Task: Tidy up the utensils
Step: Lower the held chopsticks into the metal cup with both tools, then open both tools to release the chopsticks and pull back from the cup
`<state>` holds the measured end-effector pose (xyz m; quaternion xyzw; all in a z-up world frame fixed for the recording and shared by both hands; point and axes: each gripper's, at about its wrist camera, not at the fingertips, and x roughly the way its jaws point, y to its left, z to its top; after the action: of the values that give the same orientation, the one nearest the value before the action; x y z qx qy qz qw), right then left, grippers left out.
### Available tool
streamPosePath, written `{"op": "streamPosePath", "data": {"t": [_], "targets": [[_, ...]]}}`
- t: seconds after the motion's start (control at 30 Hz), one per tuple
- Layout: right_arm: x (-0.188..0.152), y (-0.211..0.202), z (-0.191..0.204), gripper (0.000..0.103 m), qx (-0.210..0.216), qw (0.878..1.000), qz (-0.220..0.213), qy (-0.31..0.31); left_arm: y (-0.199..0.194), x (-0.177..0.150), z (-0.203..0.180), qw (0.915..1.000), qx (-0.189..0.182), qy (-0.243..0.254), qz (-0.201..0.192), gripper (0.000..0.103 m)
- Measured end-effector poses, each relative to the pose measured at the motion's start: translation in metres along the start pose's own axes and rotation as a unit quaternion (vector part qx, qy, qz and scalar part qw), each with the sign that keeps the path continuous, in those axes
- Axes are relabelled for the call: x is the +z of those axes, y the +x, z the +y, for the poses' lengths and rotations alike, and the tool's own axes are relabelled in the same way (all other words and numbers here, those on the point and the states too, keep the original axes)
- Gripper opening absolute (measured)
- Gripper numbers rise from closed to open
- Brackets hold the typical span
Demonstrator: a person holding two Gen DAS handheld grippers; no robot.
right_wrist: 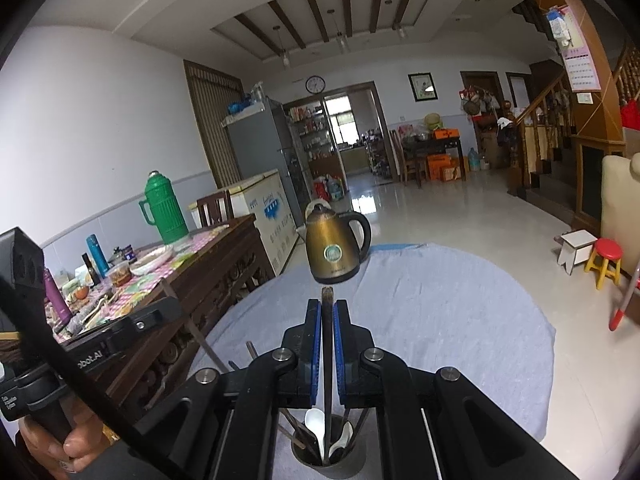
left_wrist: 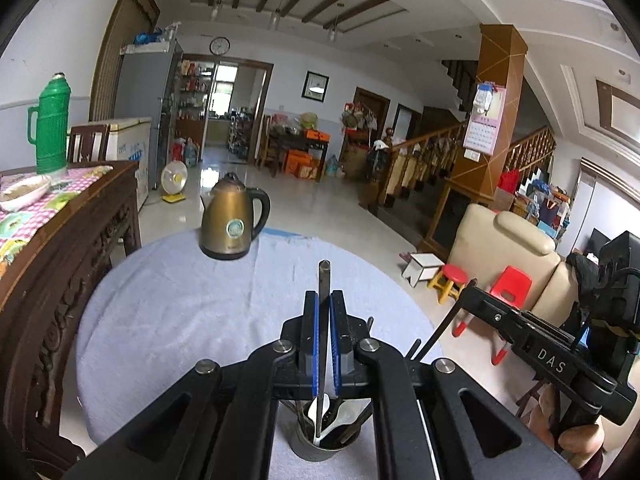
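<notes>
Utensil holder [right_wrist: 328,462] rim partly behind right tool [right_wrist: 328,312]

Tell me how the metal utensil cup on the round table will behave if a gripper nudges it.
The utensil cup is narrow, with tall chopsticks and white spoons sticking out, so it looks top-heavy and may tip. The cloth beneath would probably stop it sliding freely.

The cloth-covered bench [left_wrist: 180,312] lies bare across its middle, leaving wide free passage in the centre of both frames. At its far edge stands the kettle [left_wrist: 232,222]. The utensil cup [right_wrist: 328,454] at bottom centre is crowded with spoons and sticks. The carved wooden table [right_wrist: 208,280] blocks the left.
</notes>
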<state>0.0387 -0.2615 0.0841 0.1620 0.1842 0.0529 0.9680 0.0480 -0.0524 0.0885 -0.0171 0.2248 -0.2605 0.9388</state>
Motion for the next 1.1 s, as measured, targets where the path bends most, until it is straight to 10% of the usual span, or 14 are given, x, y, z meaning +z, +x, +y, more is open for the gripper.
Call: {"op": "streamPosePath", "data": {"t": [0.8,0.97,1.1], "targets": [[-0.035,0.024,0.004,0.007,0.015,0.996,0.088,-0.018,0.020,-0.020,-0.010,0.9974,0.004,0.019,0.069,0.006],[-0.032,0.021,0.002,0.013,0.016,0.996,0.092,-0.012,0.011,-0.020,-0.015,0.9974,0.034,0.036,0.052,0.065],[-0.026,0.011,-0.007,0.024,0.015,0.997,0.071,0.006,0.006,-0.020,-0.012,0.9963,0.060,0.043,0.045,0.066]]}}
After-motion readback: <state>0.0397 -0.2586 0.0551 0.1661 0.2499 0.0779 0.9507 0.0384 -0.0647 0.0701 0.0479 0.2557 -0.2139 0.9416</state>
